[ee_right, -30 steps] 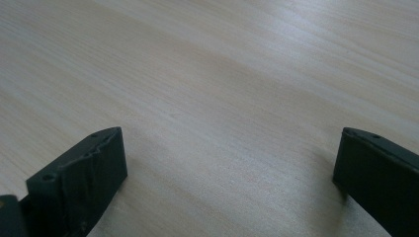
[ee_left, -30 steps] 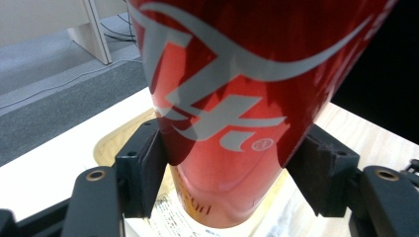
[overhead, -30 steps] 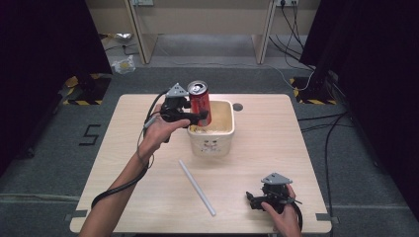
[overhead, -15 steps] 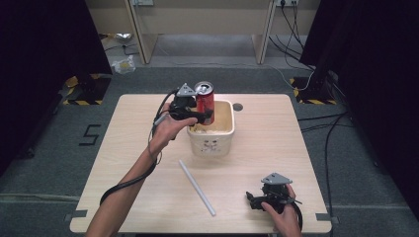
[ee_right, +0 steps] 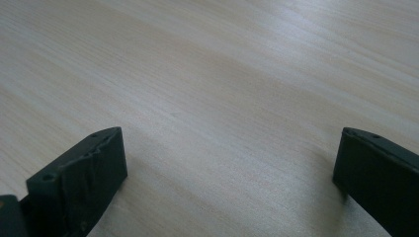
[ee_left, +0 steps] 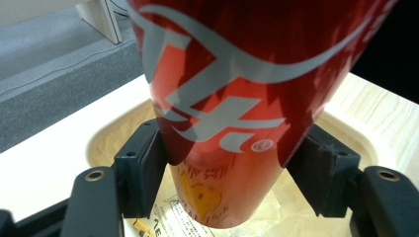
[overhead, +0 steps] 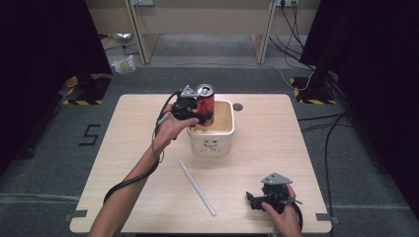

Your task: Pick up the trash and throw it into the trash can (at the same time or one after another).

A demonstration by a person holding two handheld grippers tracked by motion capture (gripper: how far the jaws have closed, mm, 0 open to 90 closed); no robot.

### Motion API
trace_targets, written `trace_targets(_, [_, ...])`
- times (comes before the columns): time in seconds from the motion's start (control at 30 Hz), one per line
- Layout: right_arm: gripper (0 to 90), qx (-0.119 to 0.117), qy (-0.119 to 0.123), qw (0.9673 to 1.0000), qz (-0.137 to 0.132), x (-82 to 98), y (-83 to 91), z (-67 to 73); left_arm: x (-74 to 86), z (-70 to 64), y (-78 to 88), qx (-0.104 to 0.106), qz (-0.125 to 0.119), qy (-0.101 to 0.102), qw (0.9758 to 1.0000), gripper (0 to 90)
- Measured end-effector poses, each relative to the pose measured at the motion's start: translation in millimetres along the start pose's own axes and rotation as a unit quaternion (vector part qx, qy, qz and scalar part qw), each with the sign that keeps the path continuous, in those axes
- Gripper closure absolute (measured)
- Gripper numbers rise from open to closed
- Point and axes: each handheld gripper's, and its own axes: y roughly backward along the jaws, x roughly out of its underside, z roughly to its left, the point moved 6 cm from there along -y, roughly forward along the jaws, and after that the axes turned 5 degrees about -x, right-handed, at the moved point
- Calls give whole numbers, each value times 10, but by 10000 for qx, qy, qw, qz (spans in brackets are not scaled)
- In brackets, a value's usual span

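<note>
The pale wooden counter (overhead: 123, 163) carries a cream square tub (overhead: 213, 143) a little toward twelve o'clock from its centre. The left tool (overhead: 201, 116) pinches a red aluminium drink can (overhead: 206, 104) upright at its lower half, over the tub's nine o'clock side, its base just above crumpled wrappers (ee_left: 148, 217). Lowering it straight, letting go only once it rests, should avoid tipping. A white plastic straw (overhead: 196, 186) lies toward six o'clock. The right tool (overhead: 253, 200) rests spread and empty near five o'clock.

Red can (overhead: 206, 106) with white script; cream tub (overhead: 213, 140); pale wooden table (overhead: 267, 143).
</note>
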Motion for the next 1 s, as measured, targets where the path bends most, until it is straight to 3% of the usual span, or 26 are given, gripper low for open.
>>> trace_targets(1.0, [2, -12, 9, 10000, -2, 1, 2, 0, 170, 96, -90, -69, 170, -32, 9998, 320])
